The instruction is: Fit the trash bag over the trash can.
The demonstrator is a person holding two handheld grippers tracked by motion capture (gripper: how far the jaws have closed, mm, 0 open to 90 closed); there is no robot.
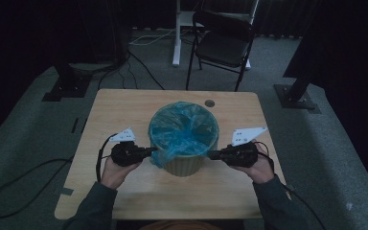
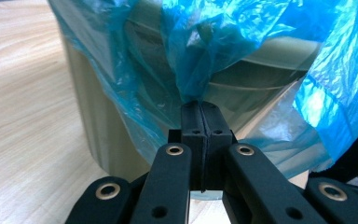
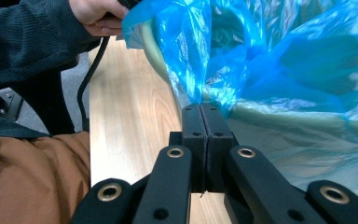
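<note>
Nearest, left gripper [image 1: 149,153] pinched tight on a fold of the blue bag [image 1: 184,128], plastic bunched right at the closed tips in the left gripper view [image 2: 200,105]. Right gripper [image 1: 212,155] likewise clamped on the bag's [image 3: 200,70] overhang at the opposite side, jaws pressed together with film caught between. Between the two grippers, just past both sets of tips, the beige bin [image 1: 184,165], standing upright on the wooden table [image 1: 124,103]. Inside the bin, the bag as liner, crumpled and draped over the rim, sagging into the hollow; anything else within not discernible. Beyond the table, a dark folding chair [image 1: 223,45].
</note>
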